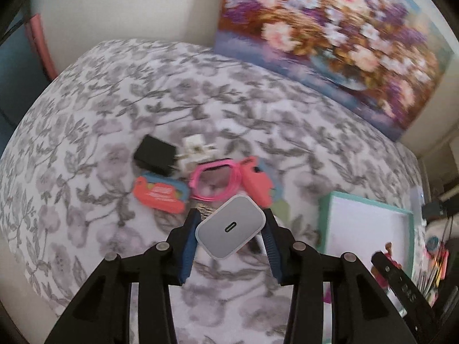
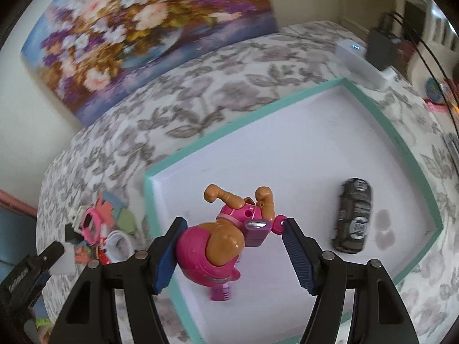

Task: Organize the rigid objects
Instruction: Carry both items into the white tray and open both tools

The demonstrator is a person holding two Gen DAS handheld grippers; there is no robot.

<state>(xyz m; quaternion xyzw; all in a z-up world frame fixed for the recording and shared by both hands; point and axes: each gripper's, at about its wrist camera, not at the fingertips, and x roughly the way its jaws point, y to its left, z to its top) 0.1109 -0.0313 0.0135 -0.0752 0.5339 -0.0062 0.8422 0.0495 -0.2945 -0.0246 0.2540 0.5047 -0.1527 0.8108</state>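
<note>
My left gripper (image 1: 231, 219) is shut on a white USB-C charger (image 1: 229, 226) and holds it above the floral bedspread (image 1: 114, 114). Behind it lies a pile: a black adapter (image 1: 153, 154), a white plug (image 1: 195, 146), a pink coiled cable (image 1: 213, 182), an orange card (image 1: 160, 195) and a coral toy piece (image 1: 255, 182). My right gripper (image 2: 233, 223) is shut on a pink and tan toy dog figure (image 2: 221, 243) over the teal-rimmed white tray (image 2: 309, 89). A dark toy car (image 2: 352, 215) lies in the tray at the right.
A flower painting (image 1: 330, 43) leans on the wall behind the bed. The tray also shows at the right in the left wrist view (image 1: 324, 212). A white device with a black box (image 2: 370, 57) sits past the tray. The left gripper shows at the lower left of the right wrist view (image 2: 34, 266).
</note>
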